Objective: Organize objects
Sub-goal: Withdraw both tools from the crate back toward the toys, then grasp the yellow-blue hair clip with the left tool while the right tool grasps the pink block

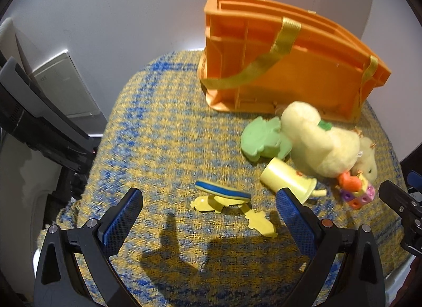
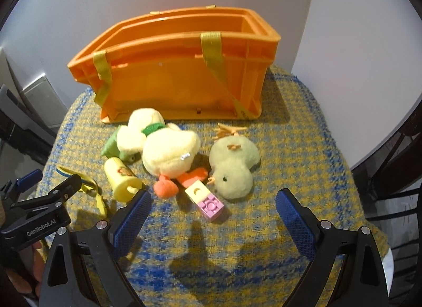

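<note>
Both grippers, left (image 1: 208, 214) and right (image 2: 213, 217), hang wide apart and empty over a woven cloth (image 2: 290, 154). Toys lie scattered near an orange crate (image 2: 182, 80) at the far edge: duck (image 2: 168, 151), chick (image 2: 233, 169), cup (image 2: 122, 183).

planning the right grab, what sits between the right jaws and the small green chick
In the right wrist view, only bare woven cloth lies between the open right gripper and the green chick; the pink block sits just left of that line.
</note>
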